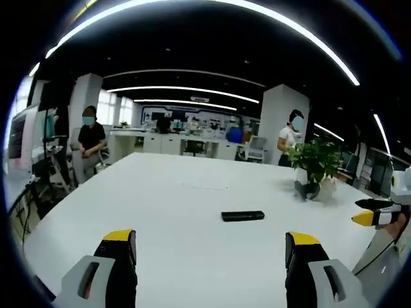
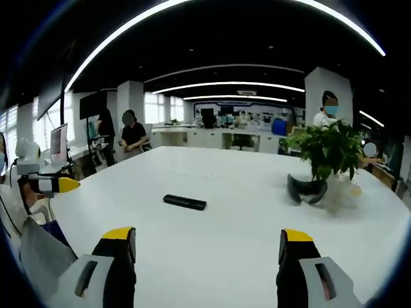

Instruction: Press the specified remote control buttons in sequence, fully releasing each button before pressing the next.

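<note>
Remote control (image 1: 243, 215) was black; table (image 1: 173, 192) white; plant (image 2: 329, 149) green; both grippers' (image 1: 210, 247) jaws black with yellow tips.

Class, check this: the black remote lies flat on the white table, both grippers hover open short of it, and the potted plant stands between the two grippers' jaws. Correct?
Not quite. In the right gripper view the potted plant stands far off beyond the remote, not between the jaws. The rest holds.

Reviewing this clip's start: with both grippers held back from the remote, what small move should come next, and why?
Probably bring the right gripper forward and down toward the black remote. The remote lies flat on the white table, well ahead of both grippers and untouched; the left gripper is also open and empty. The buttons are too small to make out from here.
</note>
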The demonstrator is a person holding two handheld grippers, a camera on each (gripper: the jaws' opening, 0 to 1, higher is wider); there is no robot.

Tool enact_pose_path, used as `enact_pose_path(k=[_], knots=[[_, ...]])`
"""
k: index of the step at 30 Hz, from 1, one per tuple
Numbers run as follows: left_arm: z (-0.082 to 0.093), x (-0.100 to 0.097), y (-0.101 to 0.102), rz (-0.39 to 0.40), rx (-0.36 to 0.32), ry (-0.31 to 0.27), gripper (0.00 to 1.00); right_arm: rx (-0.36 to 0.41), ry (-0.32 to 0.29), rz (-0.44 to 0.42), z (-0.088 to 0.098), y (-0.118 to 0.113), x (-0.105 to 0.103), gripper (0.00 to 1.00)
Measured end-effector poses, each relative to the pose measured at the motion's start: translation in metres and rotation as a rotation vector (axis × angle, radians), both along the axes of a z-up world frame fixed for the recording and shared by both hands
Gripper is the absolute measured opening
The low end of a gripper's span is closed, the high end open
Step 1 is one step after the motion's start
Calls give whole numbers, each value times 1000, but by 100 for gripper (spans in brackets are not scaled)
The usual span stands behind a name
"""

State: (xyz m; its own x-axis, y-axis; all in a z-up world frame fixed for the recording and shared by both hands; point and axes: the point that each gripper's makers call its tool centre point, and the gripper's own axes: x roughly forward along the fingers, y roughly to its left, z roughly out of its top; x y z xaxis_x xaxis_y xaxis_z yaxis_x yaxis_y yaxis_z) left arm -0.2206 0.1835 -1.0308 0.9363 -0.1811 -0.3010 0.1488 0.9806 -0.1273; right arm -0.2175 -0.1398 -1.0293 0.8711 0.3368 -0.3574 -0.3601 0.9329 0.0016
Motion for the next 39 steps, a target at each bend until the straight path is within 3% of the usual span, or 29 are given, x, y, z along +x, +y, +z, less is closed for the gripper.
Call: enact_pose_path(k=[10, 15, 39], knots=[[2, 0, -4, -7, 9, 10, 99, -4, 18, 19, -3, 5, -1, 92], [2, 0, -7, -12, 27, 15, 99, 31, 26, 29, -1, 10, -1, 92], [-1, -1, -19, -41, 38, 41, 99, 13, 57, 57, -11, 17, -4, 90]])
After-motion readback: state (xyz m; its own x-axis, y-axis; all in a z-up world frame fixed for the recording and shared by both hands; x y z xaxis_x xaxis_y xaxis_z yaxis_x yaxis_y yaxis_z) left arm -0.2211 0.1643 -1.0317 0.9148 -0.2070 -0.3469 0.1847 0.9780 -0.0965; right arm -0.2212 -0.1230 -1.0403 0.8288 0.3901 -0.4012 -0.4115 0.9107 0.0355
